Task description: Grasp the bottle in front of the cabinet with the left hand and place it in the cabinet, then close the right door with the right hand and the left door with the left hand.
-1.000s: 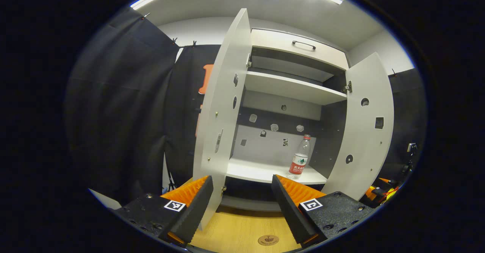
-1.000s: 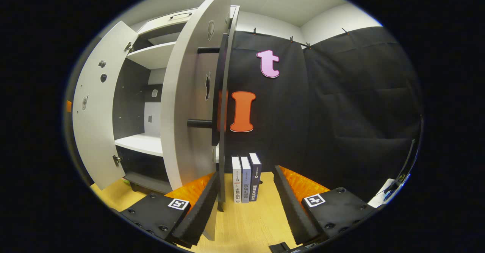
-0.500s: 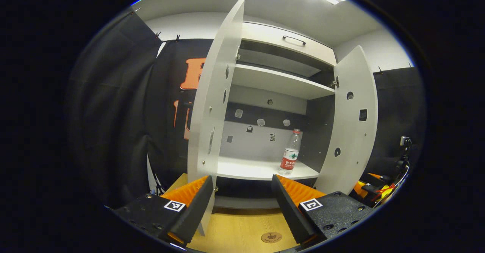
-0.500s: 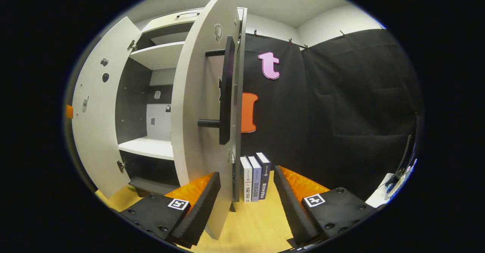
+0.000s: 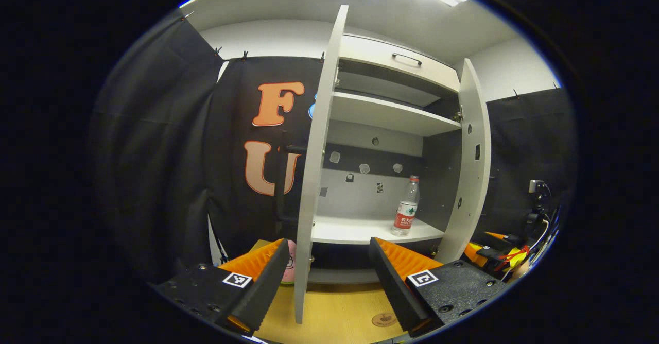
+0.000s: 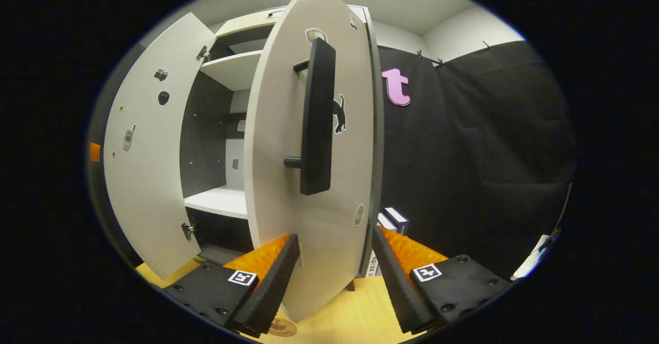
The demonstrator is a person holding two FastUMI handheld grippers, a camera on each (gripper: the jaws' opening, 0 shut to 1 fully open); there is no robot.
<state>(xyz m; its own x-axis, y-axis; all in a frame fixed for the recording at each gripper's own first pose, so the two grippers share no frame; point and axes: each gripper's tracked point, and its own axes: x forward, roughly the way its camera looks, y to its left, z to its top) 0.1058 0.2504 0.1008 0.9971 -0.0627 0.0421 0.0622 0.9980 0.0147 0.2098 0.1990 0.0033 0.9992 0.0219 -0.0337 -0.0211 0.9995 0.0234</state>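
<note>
A clear bottle (image 5: 406,207) with a red label stands upright on the cabinet's lower shelf (image 5: 355,229), toward its right side. In the left gripper view the left door (image 5: 315,169) shows edge-on. My left gripper (image 5: 329,282) is open, and that door's lower edge hangs between its fingers without contact that I can see. The right door (image 5: 471,164) stands partly swung in. In the right gripper view the right door (image 6: 278,179) shows its outer face and black handle (image 6: 316,122). My right gripper (image 6: 334,277) is open, its fingers astride the door's lower part.
The cabinet stands on a wooden table (image 5: 340,313). A drawer with a dark handle (image 5: 406,58) tops it, and an upper shelf (image 5: 391,117) is bare. Upright books (image 6: 392,218) sit right of the cabinet. A pink object (image 5: 290,267) lies behind the left door.
The right door has swung inward, its handle side turning toward the right gripper. The left gripper view has shifted, so the left door now shows edge-on. The bottle has stayed on the shelf.
</note>
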